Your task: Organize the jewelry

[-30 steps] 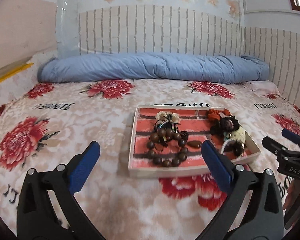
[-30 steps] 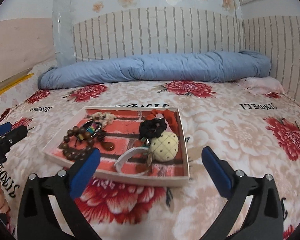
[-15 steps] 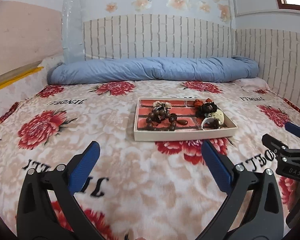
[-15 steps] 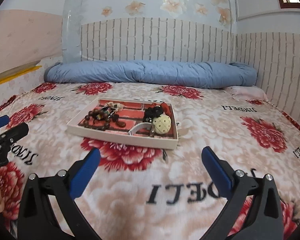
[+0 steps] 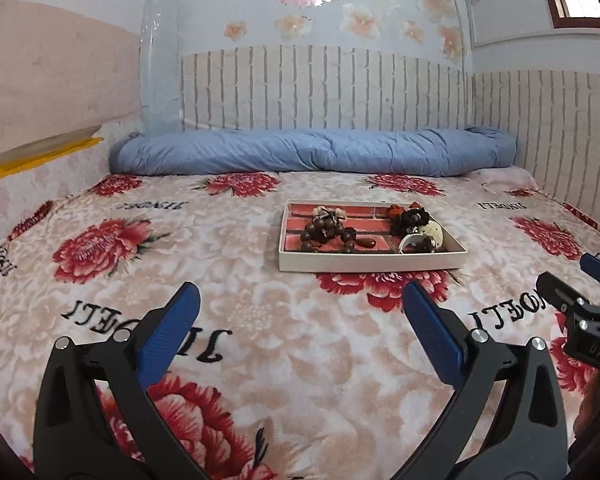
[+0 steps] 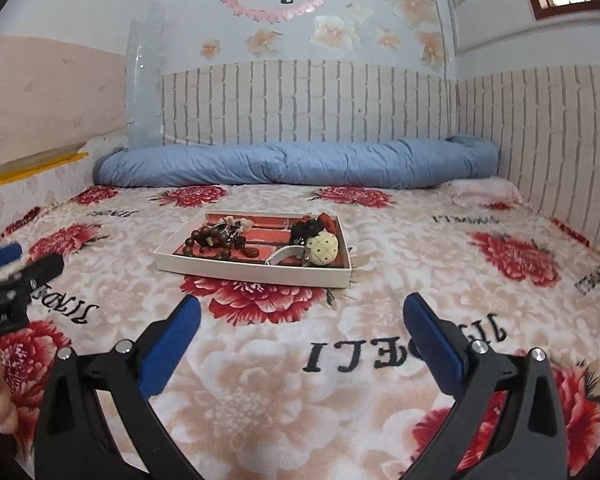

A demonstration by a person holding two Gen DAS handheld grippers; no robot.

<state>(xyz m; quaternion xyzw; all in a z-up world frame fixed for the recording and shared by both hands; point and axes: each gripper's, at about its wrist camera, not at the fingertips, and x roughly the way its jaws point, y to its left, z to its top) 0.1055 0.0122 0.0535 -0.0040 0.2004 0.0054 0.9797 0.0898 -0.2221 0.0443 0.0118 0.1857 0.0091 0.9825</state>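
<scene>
A shallow white tray with a red brick-pattern bottom lies on the flowered bedspread, also in the right wrist view. In it are a brown bead bracelet, a black and orange hair tie, a cream pineapple-shaped charm and a white bangle. My left gripper is open and empty, well short of the tray. My right gripper is open and empty, also well back from the tray. Each gripper shows at the edge of the other's view.
A rolled blue quilt lies along the head of the bed against the brick-pattern wall. A pink pillow sits at the far right corner. The flowered blanket covers the whole bed.
Both grippers have drawn back and away from the tray, which now looks smaller and farther. Both stay open and empty. The tray's contents have not moved.
</scene>
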